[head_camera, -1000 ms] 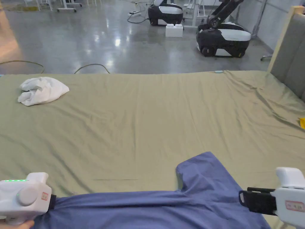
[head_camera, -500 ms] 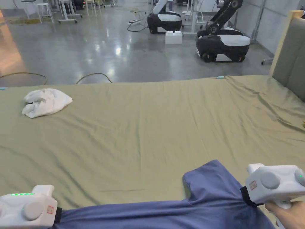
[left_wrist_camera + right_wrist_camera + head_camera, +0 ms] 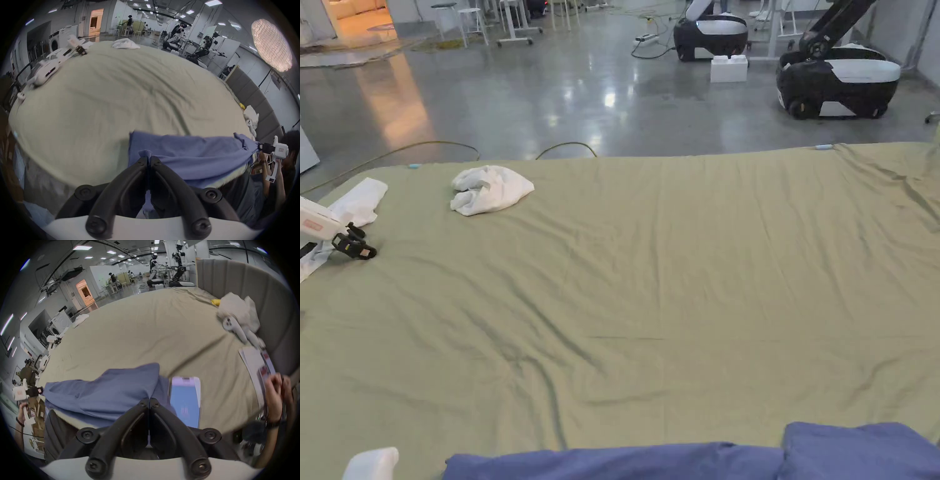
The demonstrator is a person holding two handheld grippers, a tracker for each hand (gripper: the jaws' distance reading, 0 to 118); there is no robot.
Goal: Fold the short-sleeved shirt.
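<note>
The blue short-sleeved shirt (image 3: pixel 675 459) lies stretched along the near edge of the bed's green sheet (image 3: pixel 675 281). In the left gripper view my left gripper (image 3: pixel 148 155) is shut on a small fold of the shirt (image 3: pixel 194 155) at one end. Far off to the right there, the right gripper (image 3: pixel 261 147) holds the other end. In the right gripper view my right gripper (image 3: pixel 149 400) is shut on the shirt (image 3: pixel 105 392), with the left gripper (image 3: pixel 40 390) at the far left. The white housing (image 3: pixel 372 464) of my left gripper peeks in at the bottom of the head view.
A crumpled white cloth (image 3: pixel 487 189) lies at the back left, and a spare gripper (image 3: pixel 337 234) rests at the left edge. A phone (image 3: pixel 185 402) sits beside the shirt. A white heap with a controller (image 3: pixel 233 327) and papers (image 3: pixel 254 368) lie by the grey headboard (image 3: pixel 243 280).
The right gripper, open beside the shirt a second ago, has shut on its right side. The head camera has swung left and up; the shirt now looks drawn back to the near edge.
</note>
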